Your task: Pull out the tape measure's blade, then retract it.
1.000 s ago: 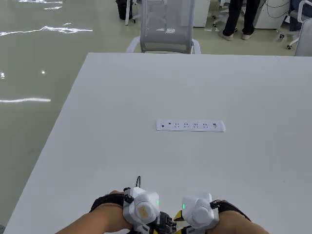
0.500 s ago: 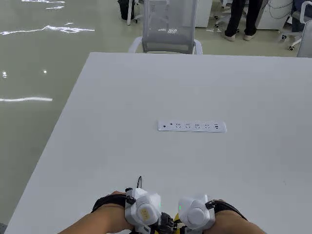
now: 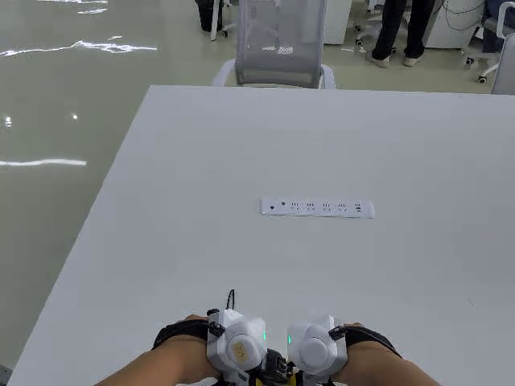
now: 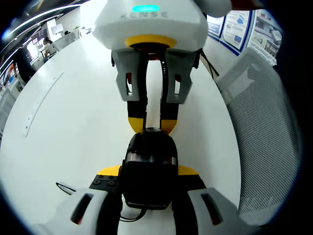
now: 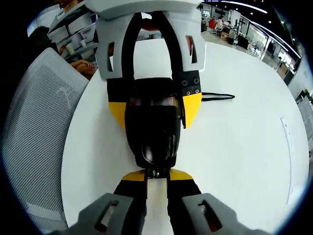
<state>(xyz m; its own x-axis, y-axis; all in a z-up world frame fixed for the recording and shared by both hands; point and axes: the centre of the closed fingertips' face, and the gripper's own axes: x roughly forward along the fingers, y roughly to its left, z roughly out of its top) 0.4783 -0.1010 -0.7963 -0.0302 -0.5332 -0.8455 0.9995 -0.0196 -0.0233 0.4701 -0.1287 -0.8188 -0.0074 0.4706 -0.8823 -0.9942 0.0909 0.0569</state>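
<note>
We noted the right gripper [image 5: 157, 175] had drawn up to the left gripper [image 4: 149, 171]. Right jaws pinched the blade [image 5: 156, 173] tip; left jaws clamped the tape measure [image 4: 149, 156]. Retraction judged nearly complete.

A wide white table [image 3: 201, 161] stretches away from the near edge. A white power strip [image 3: 317, 207] lies flat near its middle, its long side parallel to the near edge and its sockets facing up. Close to the near edge, a thin black cord [image 5: 217, 97] rests on the surface, trailing from the tape measure [image 5: 151, 127].
</note>
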